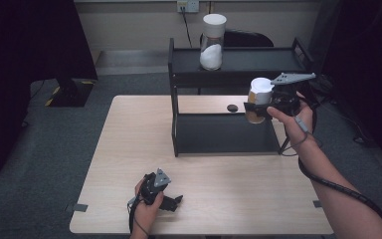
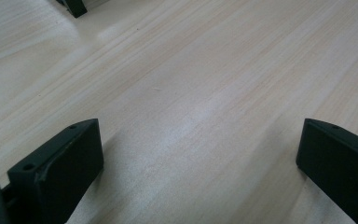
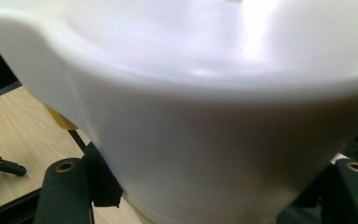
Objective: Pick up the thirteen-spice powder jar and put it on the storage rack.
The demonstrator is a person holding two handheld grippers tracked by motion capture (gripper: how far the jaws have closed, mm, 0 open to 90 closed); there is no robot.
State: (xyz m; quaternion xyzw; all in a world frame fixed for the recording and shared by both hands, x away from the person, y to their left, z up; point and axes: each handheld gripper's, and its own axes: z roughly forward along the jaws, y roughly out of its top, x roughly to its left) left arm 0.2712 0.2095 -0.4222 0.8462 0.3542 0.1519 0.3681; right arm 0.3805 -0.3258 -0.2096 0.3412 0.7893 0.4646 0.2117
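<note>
My right gripper point(image 1: 256, 106) is shut on a jar point(image 1: 260, 88) with a white lid and yellowish contents. It holds the jar in the air at the right front of a black two-level shelf point(image 1: 229, 135), between the levels. In the right gripper view the jar's white lid point(image 3: 205, 93) sits very close between the jaws of this gripper point(image 3: 210, 166). My left gripper point(image 1: 171, 203) rests low on the wooden table point(image 1: 129, 144) near its front edge. Its jaws stand wide apart in the left gripper view point(image 2: 198, 154), with bare wood between them.
A second jar point(image 1: 213, 42), white-lidded and half full of white powder, stands on the shelf's top level point(image 1: 263, 59). A small black round thing point(image 1: 233, 108) lies on the table behind the shelf's lower level. Dark curtains flank the table.
</note>
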